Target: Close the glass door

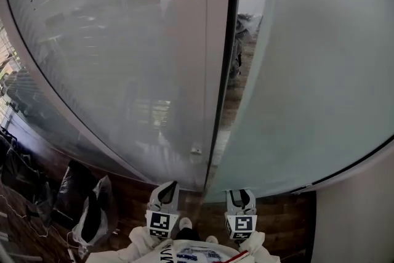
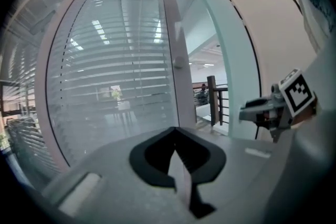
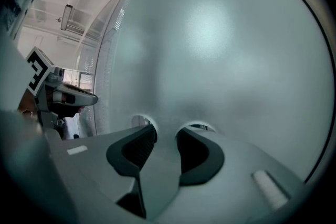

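gap (image 1: 229, 92): narrow strip between framed glass panel (image 1: 111, 58) and frosted glass door (image 1: 320, 71) edge
left gripper (image 1: 168, 186): jaws together, empty
right gripper (image 1: 240, 194): jaws wide, empty, close to door

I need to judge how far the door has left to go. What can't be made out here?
Glass door: top and right side cut off by the head view's edges.
Room behind the frosted panel: blurred by frosting and blinds, head view.
Right gripper: whether its tips touch the door; the right gripper view shows only frosted glass.
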Demonstrator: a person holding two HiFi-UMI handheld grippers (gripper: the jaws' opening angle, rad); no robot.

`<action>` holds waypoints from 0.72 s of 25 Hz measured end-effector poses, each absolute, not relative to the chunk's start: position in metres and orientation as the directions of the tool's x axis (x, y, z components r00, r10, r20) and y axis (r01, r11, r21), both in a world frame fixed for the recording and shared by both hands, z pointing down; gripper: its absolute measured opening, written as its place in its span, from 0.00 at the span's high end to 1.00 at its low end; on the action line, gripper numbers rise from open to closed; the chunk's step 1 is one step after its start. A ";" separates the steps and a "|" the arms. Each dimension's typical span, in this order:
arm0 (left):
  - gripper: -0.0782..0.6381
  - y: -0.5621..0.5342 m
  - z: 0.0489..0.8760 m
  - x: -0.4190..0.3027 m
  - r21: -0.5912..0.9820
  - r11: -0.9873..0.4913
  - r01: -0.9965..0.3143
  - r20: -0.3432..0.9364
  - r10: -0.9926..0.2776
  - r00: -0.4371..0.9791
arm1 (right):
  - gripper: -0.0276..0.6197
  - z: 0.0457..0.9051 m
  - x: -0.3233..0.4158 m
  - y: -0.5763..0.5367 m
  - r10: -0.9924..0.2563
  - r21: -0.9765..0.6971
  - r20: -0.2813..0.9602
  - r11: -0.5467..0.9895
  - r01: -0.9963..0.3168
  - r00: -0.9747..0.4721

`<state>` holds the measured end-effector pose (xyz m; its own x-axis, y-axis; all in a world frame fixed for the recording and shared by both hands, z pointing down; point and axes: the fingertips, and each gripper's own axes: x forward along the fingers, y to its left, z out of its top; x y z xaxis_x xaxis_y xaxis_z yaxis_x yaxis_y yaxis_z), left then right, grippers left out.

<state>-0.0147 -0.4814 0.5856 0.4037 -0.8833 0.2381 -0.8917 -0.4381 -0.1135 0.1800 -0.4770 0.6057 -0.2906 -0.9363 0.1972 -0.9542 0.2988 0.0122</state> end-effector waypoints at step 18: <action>0.89 -0.517 0.590 -0.024 -0.083 -0.484 -0.871 0.237 -0.858 0.455 | 0.75 0.611 0.189 -0.513 -0.958 0.028 0.193 0.220 -0.975 -0.210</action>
<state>-0.0237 -0.5166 0.5901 0.4548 -0.8584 0.2372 -0.8710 -0.4843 -0.0826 0.1886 -0.5128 0.6105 -0.2104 -0.9583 0.1934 -0.9752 0.2198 0.0279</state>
